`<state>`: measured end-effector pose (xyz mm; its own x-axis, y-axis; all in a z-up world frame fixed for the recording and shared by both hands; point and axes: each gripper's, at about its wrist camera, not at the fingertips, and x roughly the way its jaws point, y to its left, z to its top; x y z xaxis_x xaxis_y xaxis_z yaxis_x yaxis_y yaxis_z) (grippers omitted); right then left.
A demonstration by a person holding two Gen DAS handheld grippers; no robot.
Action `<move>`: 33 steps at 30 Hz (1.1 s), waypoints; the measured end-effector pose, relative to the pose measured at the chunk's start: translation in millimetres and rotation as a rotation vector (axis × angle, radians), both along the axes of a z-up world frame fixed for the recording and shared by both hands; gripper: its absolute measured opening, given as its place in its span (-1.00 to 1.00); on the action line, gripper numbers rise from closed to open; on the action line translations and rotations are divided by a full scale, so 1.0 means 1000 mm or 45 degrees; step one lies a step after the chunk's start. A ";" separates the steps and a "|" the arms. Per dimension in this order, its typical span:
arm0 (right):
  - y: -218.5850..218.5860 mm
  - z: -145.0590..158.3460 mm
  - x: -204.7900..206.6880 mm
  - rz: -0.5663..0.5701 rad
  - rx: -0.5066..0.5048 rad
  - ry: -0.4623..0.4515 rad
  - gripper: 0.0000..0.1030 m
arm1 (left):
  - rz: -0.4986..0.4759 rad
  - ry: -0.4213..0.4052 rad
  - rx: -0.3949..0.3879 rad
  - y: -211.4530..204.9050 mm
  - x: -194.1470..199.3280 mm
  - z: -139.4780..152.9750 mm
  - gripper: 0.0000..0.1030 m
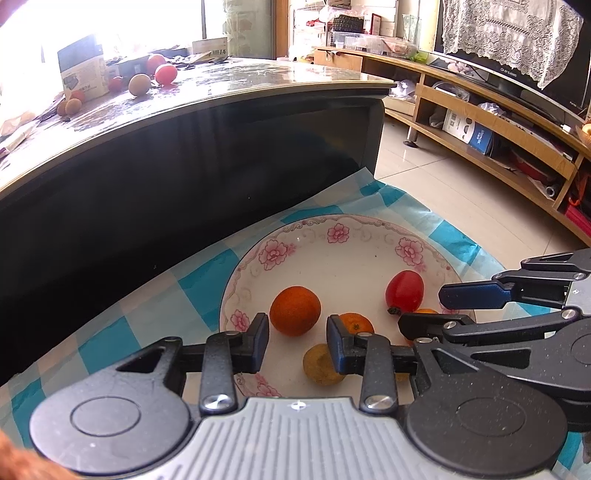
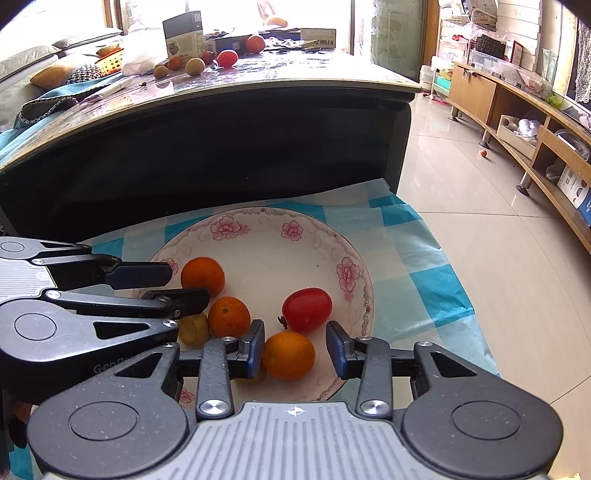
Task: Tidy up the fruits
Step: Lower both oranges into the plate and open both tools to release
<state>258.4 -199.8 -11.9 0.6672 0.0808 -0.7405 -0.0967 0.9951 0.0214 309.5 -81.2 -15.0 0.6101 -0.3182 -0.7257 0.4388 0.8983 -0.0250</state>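
Note:
A white plate with pink flowers lies on a blue checked cloth. It holds three oranges, a red tomato and a yellowish fruit. My left gripper is open and empty above the plate's near rim, an orange just ahead of it. My right gripper is open, with an orange lying between its fingers on the plate. Each gripper shows in the other's view, the right gripper and the left gripper.
A dark coffee table stands behind the cloth, with more fruit and boxes on top. A wooden TV stand runs along the right. Tiled floor lies between.

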 end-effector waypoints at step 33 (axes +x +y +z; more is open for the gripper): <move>0.003 0.009 -0.008 0.017 -0.028 -0.032 -0.27 | -0.032 -0.061 0.003 0.016 -0.021 0.025 -0.15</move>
<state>250.4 -196.7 -3.3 0.6847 0.0739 -0.7251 -0.1106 0.9939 -0.0032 288.4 -65.5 10.5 0.6358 -0.3320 -0.6969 0.4618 0.8870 -0.0012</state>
